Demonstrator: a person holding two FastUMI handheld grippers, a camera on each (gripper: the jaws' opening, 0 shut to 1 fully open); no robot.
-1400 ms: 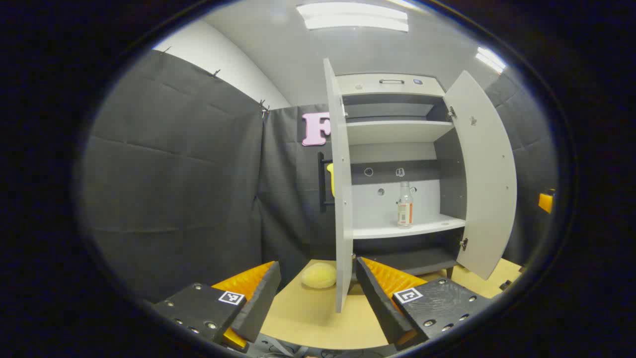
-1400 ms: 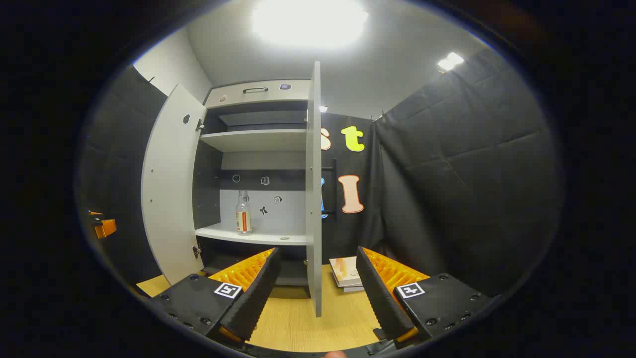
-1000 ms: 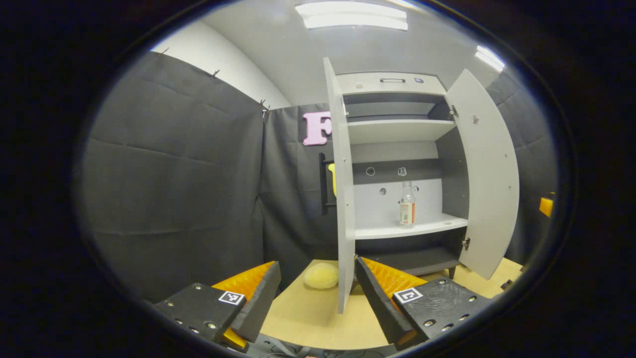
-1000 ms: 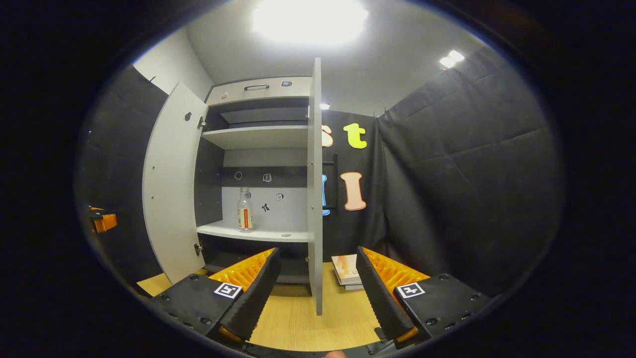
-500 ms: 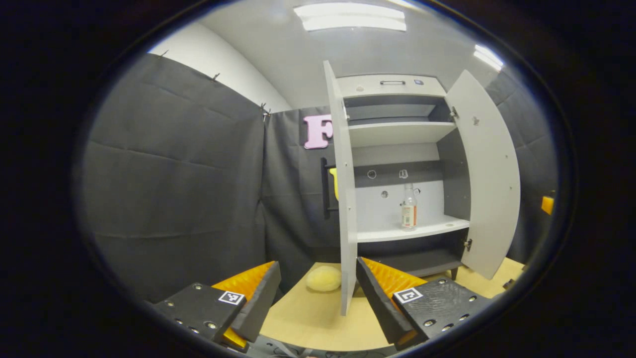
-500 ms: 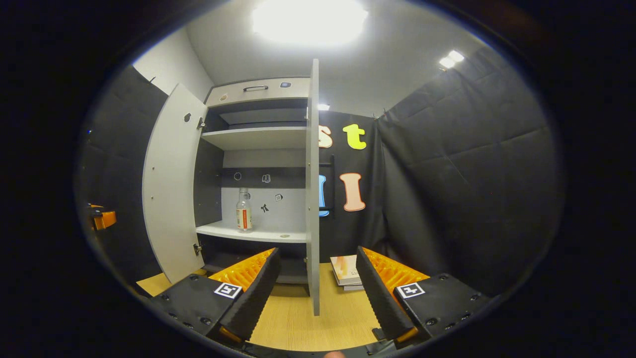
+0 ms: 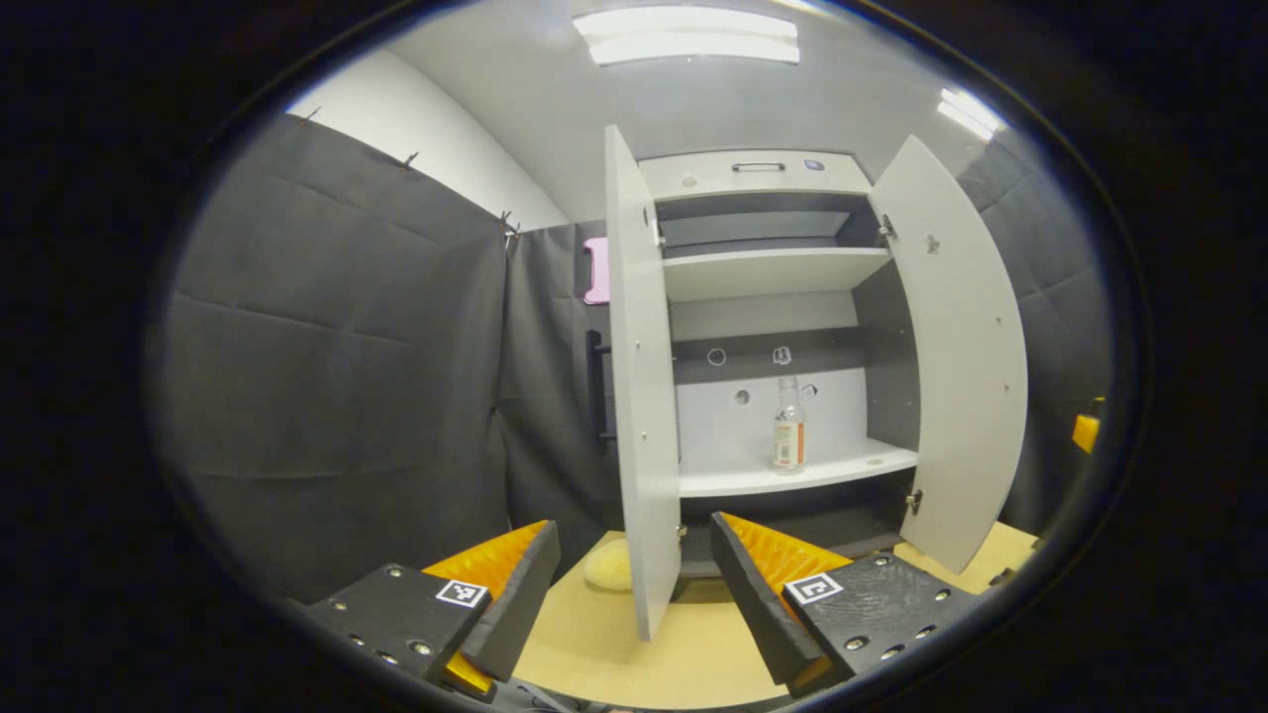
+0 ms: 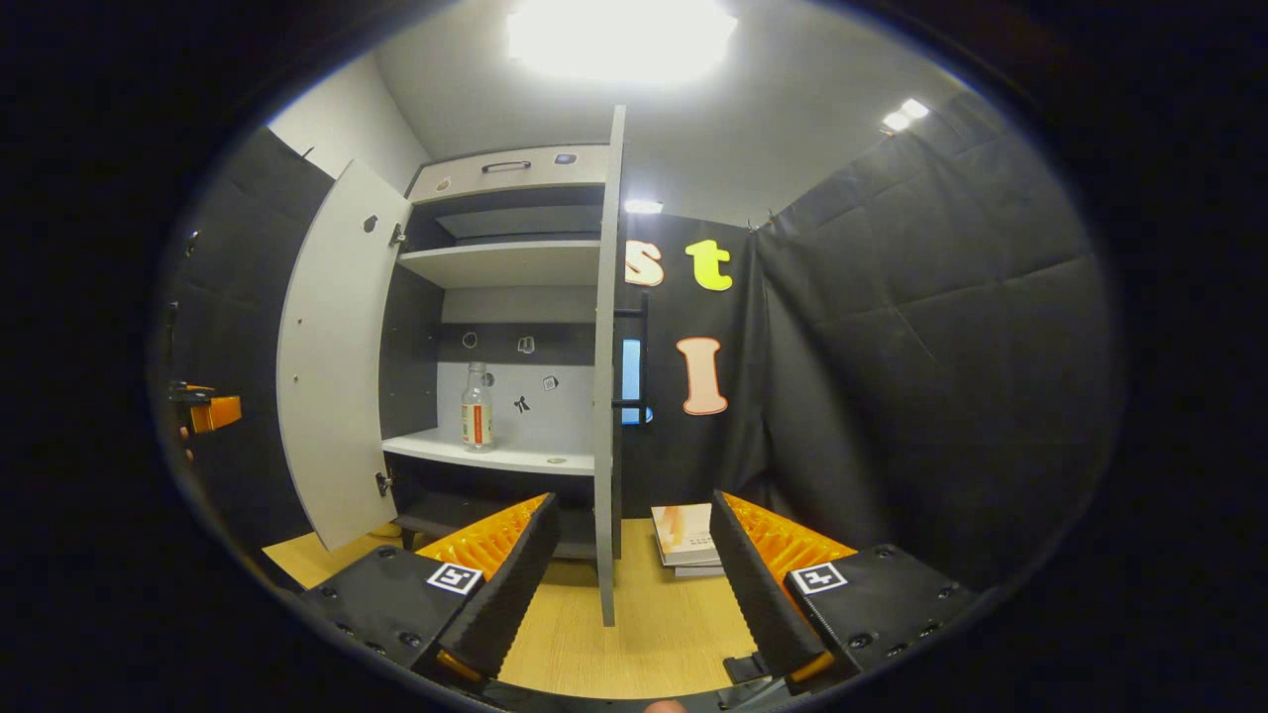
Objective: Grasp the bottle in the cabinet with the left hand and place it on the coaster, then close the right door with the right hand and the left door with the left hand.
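- Since the earlier frames, the left gripper view has swung: the left door [image 7: 639, 396] now shows more of its inner face, the yellow round thing [image 7: 606, 565] on the surface is half hidden behind that door's lower edge, and the bottle [image 7: 789, 426] sits a little further left in the picture. In the right gripper view the right door [image 8: 604, 366] has turned nearly edge-on.
- The left gripper [image 7: 634, 584] is released, its fingers spread wide with nothing between them, held low over the wooden surface [image 7: 693, 654] in front of the cabinet [image 7: 758, 173].
- The right gripper [image 8: 634, 579] is likewise released and empty, held above the surface [image 8: 654, 634] with the edge of the right door standing between its fingers in the picture.
- The bottle stands upright on the cabinet's lower white shelf [image 7: 792, 475], close to the back panel, well apart from both grippers; it is clear with a label band. In the right gripper view the bottle [image 8: 476, 408] stands toward the left of the shelf [image 8: 495, 456].
- Both cabinet doors stand wide open; the right door [image 7: 966, 366] shows its inner face in the left gripper view, and the left door [image 8: 332, 366] does the same in the right gripper view.
- A small stack of books [image 8: 684, 540] lies on the surface just right of the right door.
- At the far left of the right gripper view, part of the other gripper [image 8: 208, 411] shows.
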